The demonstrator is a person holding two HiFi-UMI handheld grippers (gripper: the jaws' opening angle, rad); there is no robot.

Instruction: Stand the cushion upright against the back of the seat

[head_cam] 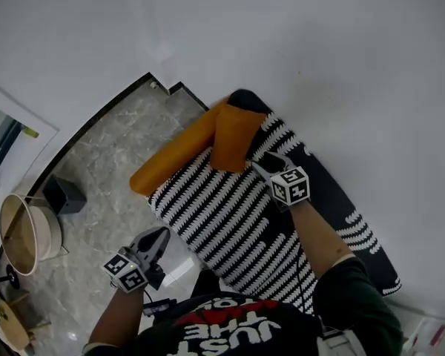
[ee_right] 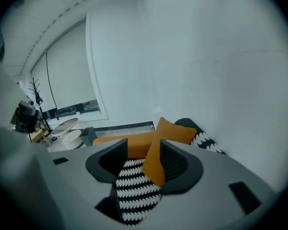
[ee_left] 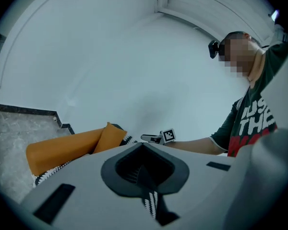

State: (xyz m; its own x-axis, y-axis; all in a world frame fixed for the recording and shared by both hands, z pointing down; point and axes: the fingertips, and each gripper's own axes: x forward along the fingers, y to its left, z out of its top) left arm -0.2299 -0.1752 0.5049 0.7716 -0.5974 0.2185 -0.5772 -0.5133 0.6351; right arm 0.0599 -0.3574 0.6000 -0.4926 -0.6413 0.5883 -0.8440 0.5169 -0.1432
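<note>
Head view: beyond the person's shirt [head_cam: 230, 325], the left claw [head_cam: 152, 247] waits off the seat [head_cam: 222, 221]. The right claw [head_cam: 265, 163] is just beside the orange cushion [head_cam: 236, 136], propped at the far end. Left gripper view: jaws together, empty. Right gripper view: jaws apart about the cushion's corner, likely steadying it.

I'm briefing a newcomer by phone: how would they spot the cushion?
Find the black-and-white patterned seat along the white wall. At its far end, beside the long orange bolster, sits the cushion: plain orange too, but flat with pointed corners, where the bolster is a round roll.
</note>
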